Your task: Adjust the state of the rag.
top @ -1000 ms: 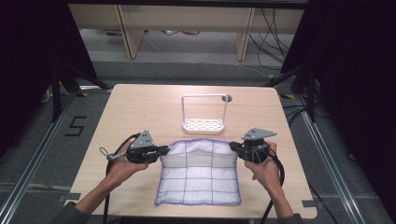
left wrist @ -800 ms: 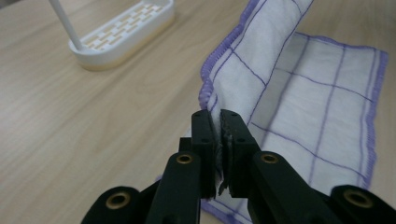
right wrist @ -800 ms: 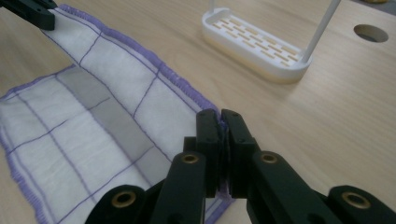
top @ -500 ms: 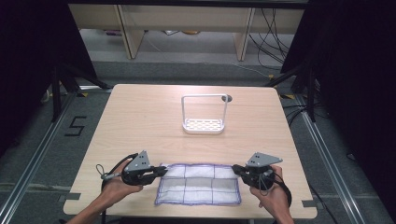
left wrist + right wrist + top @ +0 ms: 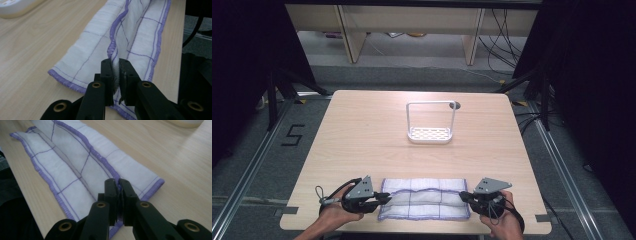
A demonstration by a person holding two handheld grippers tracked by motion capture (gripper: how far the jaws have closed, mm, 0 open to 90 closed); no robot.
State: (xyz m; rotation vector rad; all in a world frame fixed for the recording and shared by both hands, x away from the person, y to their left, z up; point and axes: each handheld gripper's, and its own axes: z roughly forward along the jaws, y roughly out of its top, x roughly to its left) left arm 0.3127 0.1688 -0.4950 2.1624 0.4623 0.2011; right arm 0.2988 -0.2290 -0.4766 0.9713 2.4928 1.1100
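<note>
Cloth (image 5: 424, 205) folded once, lying as a long band along the near edge of the worktop (image 5: 362, 135). Left gripper (image 5: 115, 75) clamped tight on the top layer's hemmed corner; right gripper (image 5: 117, 195) pinched shut on the opposite corner. First fold looks down but not released. Probably left: letting go, perhaps another fold. White rack (image 5: 430, 125) well apart, untouched.
</note>
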